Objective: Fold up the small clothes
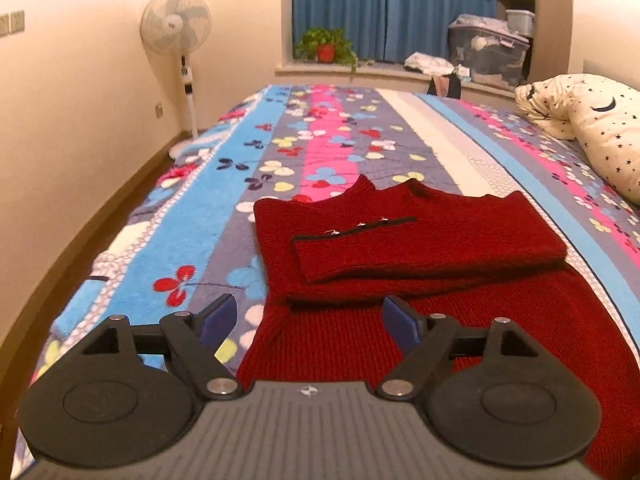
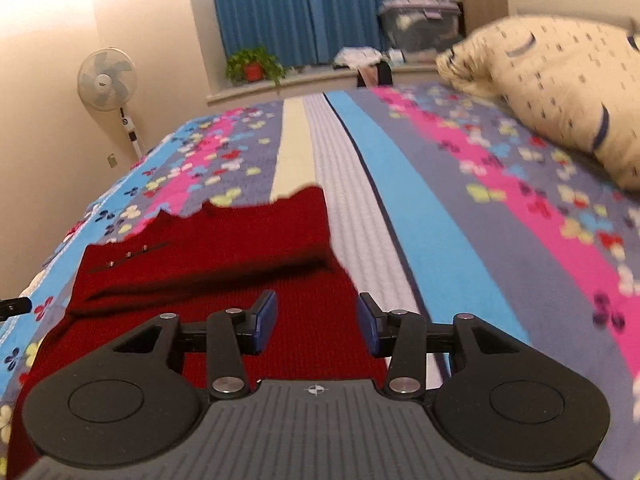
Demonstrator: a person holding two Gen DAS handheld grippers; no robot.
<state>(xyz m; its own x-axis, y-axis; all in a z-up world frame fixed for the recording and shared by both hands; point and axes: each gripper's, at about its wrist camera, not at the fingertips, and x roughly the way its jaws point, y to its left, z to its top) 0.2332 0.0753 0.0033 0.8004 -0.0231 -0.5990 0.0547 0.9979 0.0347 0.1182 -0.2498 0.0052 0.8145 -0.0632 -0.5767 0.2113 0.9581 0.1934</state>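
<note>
A dark red knitted sweater [image 1: 400, 248] lies on the bed with its sleeves folded across the chest, collar pointing away. It also shows in the right wrist view [image 2: 224, 256]. My left gripper [image 1: 308, 320] is open and empty, hovering over the sweater's near left part. My right gripper [image 2: 317, 322] is open and empty above the sweater's near right edge. A black trim with small metal clasps [image 1: 356, 228] crosses the folded sleeve.
The bed carries a striped floral blanket [image 1: 320, 140]. A star-print pillow [image 1: 592, 120] lies at the right. A standing fan [image 1: 176, 24] is by the left wall. A potted plant [image 1: 326, 46] and storage boxes [image 1: 488, 48] sit on the window sill.
</note>
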